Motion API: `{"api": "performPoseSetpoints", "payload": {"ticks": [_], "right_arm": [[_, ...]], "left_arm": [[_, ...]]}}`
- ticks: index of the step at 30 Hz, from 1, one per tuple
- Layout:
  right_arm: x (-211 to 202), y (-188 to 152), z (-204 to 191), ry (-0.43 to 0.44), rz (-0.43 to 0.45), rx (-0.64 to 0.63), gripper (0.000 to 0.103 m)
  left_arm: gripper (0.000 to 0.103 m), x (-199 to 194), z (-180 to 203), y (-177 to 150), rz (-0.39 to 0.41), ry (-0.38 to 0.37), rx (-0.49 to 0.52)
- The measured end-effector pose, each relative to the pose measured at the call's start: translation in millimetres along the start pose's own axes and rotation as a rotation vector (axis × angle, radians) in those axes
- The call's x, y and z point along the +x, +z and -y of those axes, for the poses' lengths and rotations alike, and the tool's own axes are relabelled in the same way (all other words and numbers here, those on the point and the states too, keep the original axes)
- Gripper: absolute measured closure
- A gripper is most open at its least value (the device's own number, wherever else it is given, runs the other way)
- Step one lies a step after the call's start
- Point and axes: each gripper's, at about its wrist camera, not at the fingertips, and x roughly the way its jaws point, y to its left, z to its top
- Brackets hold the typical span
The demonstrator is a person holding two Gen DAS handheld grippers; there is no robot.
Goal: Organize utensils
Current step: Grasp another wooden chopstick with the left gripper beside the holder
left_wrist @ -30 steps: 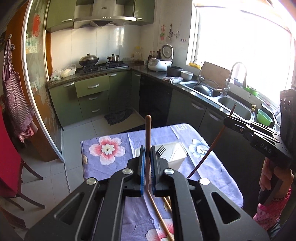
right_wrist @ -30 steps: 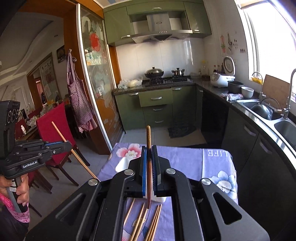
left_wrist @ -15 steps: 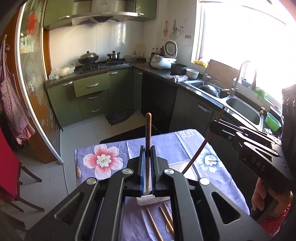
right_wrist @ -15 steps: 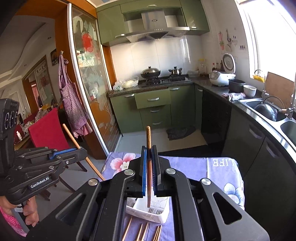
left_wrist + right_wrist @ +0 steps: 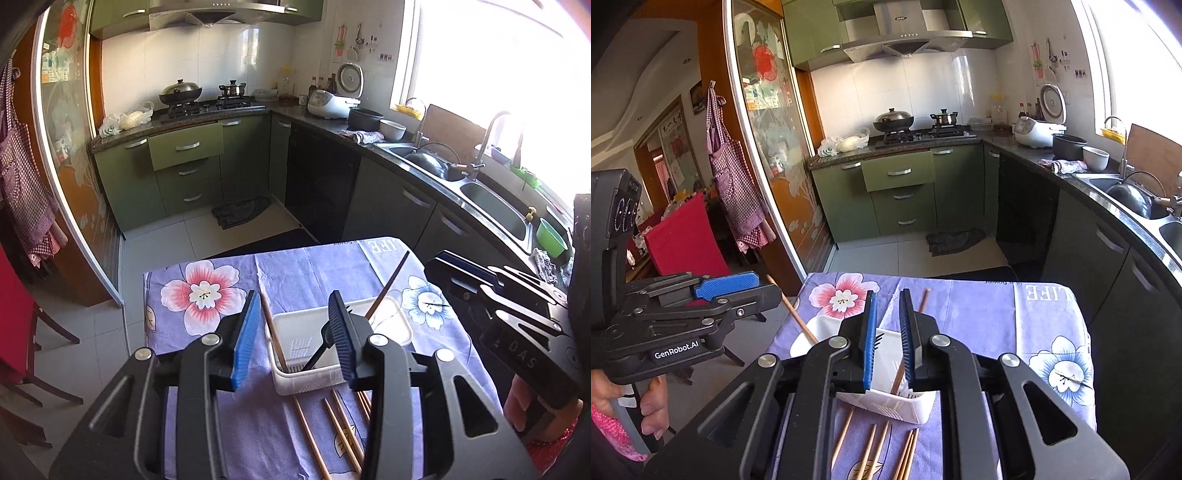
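Observation:
My left gripper (image 5: 293, 306) hangs over the white basket (image 5: 400, 330), its jaws opening wide. The chopstick (image 5: 272, 332) it carried leans free in the basket's left end and touches neither pad. My right gripper (image 5: 888, 295) is over the same basket (image 5: 916, 410). Its jaws are opening a little, and its chopstick (image 5: 898, 376) stands tilted in the gap with its lower end in the basket. A black fork (image 5: 319, 356) lies in the basket. Several more chopsticks (image 5: 332, 421) lie on the purple floral cloth in front of the basket.
The small table (image 5: 314, 269) has its far edge just past the basket, with floor beyond. Kitchen counters and a sink (image 5: 495, 206) run along the right. A red chair (image 5: 683, 243) stands to the left. A hand (image 5: 650, 406) holds the left gripper's handle.
Both grippers have come down over the basket. Their jaws, shut on upright chopsticks before, have parted, the left far more. Both chopsticks now lean into the basket.

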Motion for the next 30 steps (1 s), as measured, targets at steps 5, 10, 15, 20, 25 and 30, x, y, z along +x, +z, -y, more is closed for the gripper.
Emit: {"api": "performPoseSetpoints", "payload": {"ticks": [5, 10, 15, 20, 25, 30], "right_arm": [[-50.1, -19.3, 2.8, -0.002, 0.084, 0.015, 0.077], [-82.8, -76.4, 21.0, -0.042, 0.095, 0.070, 0.066], [-87.0, -137.6, 46.9, -0.091, 0.052, 0.178, 0.066], [-75.7, -179.5, 75.3, -0.069, -0.031, 0.273, 0.066], [-71.6, -197.7, 91.7, -0.057, -0.052, 0.318, 0.066], [-72.7, -200.4, 101.5, -0.040, -0.038, 0.344, 0.062]], "left_arm": [[0.056, -22.6, 3.5, -18.3, 0.008, -0.011, -0.007], [0.056, 8.9, 0.3, -74.5, -0.169, -0.003, -0.061], [0.057, 73.8, -5.0, -130.2, -0.369, -0.017, -0.164], [0.071, 120.7, -1.2, -157.6, -0.475, 0.015, -0.207], [0.072, 143.6, 5.4, -161.9, -0.516, 0.062, -0.202], [0.076, 152.4, 13.8, -164.3, -0.516, 0.110, -0.170]]}}
